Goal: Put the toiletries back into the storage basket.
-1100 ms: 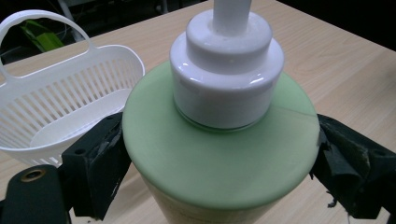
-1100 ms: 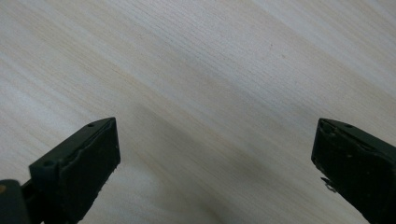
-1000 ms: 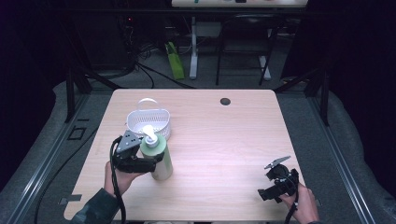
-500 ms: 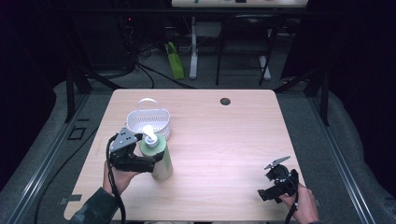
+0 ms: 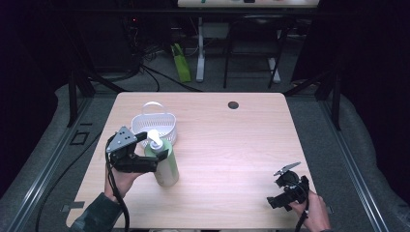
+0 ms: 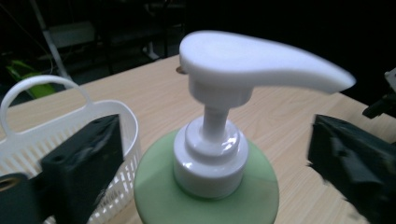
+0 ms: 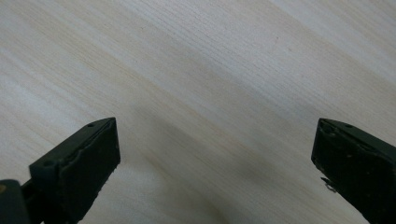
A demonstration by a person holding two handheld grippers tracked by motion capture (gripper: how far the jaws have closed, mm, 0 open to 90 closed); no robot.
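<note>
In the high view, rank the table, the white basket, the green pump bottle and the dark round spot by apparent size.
1. table
2. white basket and green pump bottle: they look alike in size, so no ranking between them
3. dark round spot

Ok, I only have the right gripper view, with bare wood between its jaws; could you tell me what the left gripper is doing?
Observer: The left gripper straddles a green pump bottle. Its jaws have just been closing, with a gap showing on each side.
Operator: Is the bottle standing?
Observer: Yes, upright on the table, on the near side of a white basket.
Operator: And my gripper?
Observer: The right gripper is open near the table's front right corner, far from the bottle.
</note>
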